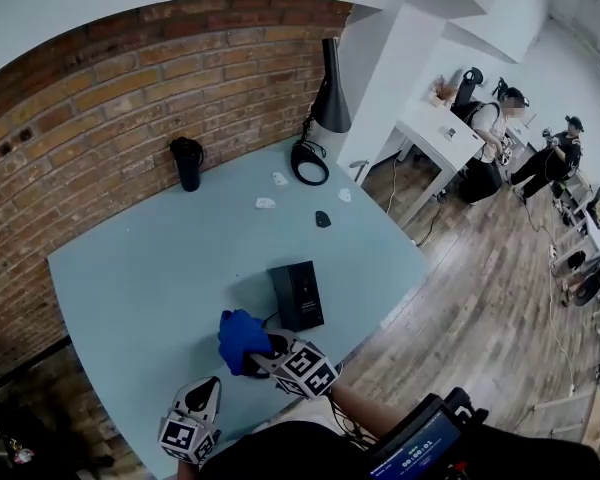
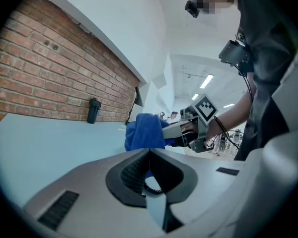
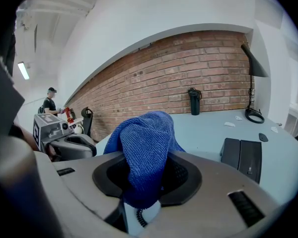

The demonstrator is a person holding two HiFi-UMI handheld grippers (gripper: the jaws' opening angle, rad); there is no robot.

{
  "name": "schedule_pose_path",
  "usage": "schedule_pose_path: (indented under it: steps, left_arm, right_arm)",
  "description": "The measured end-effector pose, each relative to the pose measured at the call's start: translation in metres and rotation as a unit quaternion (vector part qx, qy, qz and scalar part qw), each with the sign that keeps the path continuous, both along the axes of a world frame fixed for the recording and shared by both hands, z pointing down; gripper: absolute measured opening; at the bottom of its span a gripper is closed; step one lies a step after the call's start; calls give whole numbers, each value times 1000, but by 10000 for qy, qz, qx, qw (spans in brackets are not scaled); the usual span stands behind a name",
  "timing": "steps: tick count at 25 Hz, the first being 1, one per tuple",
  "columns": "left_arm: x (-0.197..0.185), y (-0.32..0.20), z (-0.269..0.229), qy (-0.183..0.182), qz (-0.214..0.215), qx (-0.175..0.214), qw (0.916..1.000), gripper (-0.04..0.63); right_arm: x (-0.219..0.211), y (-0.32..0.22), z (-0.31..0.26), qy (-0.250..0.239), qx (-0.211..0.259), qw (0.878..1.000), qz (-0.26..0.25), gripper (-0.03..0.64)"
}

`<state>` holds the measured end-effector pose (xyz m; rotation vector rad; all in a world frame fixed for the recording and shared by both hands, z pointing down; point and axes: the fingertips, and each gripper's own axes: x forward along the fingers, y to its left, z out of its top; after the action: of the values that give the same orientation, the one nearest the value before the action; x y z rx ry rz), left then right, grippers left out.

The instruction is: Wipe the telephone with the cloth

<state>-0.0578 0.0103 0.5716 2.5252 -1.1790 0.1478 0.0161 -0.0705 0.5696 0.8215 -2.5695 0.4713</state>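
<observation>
- The telephone (image 1: 296, 295) is a flat, black, oblong set lying on the pale blue table (image 1: 150, 278), close to the table's right edge and nearer its front edge than its back
- In the right gripper view its top shows as two dark matt panels side by side, with a straight seam between them
- The cloth (image 3: 146, 148) is deep blue with a fine ribbed weave, bunched into a rounded hump
- The right gripper (image 1: 262, 353) is clamped on the cloth: the lower folds are pinched between its jaws and the rest bulges up and forward past them
- In the head view the cloth sits just beside the telephone's front left corner, towards the table's front edge; whether it touches the set cannot be told
- The left gripper (image 1: 204, 390) is at the table's front edge, left of the right one; its jaws are pressed together with nothing between them
- A black bottle (image 1: 187, 163) stands upright near the back edge, against the brick wall (image 1: 100, 98)
- A black lamp (image 1: 327, 93) with a ring-shaped foot stands at the back right corner
- A few small white scraps (image 1: 266, 203) and a small dark object (image 1: 323, 219) lie between the lamp and the telephone
</observation>
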Motion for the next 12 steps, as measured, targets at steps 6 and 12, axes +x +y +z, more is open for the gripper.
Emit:
schedule_pose_path:
  steps: [6, 12]
  left_arm:
    - [3, 8, 4, 5, 10, -41, 10000, 20]
    - [-4, 5, 2, -10, -130, -128, 9998, 20]
  right_arm:
    - [31, -24, 1, 187, 142, 9995, 213, 147]
    - [65, -70, -5, 704, 571, 9953, 337, 147]
